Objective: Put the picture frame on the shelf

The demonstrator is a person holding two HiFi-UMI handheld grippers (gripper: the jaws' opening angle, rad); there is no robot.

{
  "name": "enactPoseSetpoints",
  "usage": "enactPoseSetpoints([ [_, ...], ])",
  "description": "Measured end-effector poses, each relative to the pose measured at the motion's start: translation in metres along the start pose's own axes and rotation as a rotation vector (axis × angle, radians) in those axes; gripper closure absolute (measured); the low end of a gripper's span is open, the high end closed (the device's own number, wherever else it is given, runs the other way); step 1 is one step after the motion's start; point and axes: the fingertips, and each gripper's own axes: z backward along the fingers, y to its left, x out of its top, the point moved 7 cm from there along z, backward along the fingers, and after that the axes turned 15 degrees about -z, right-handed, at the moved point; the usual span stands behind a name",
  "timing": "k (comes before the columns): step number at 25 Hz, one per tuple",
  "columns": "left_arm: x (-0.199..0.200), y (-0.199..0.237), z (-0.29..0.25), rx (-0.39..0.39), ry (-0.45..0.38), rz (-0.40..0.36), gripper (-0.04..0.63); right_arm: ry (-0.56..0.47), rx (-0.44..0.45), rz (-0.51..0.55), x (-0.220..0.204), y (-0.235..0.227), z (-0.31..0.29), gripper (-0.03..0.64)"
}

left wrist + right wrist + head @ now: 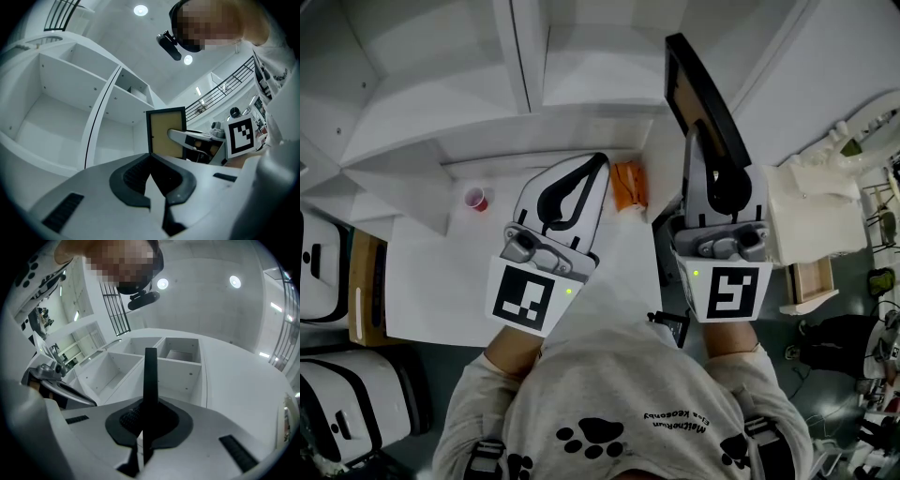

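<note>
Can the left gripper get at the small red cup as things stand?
Probably yes: the left gripper is empty, jaws shut, and only bare table lies between it and the small red cup.

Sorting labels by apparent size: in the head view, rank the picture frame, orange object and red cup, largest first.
1. picture frame, held up, likely nearer the camera, so flattered
2. orange object
3. red cup, clearly smallest
</note>
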Motion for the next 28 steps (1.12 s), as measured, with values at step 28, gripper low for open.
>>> enactPoseSetpoints([
  [28,-0.013,0.007,-0.002,0.011,0.02,0.019,0.575,0.222,0.099,0.629,-0.044,0.024,-0.037,0.575],
])
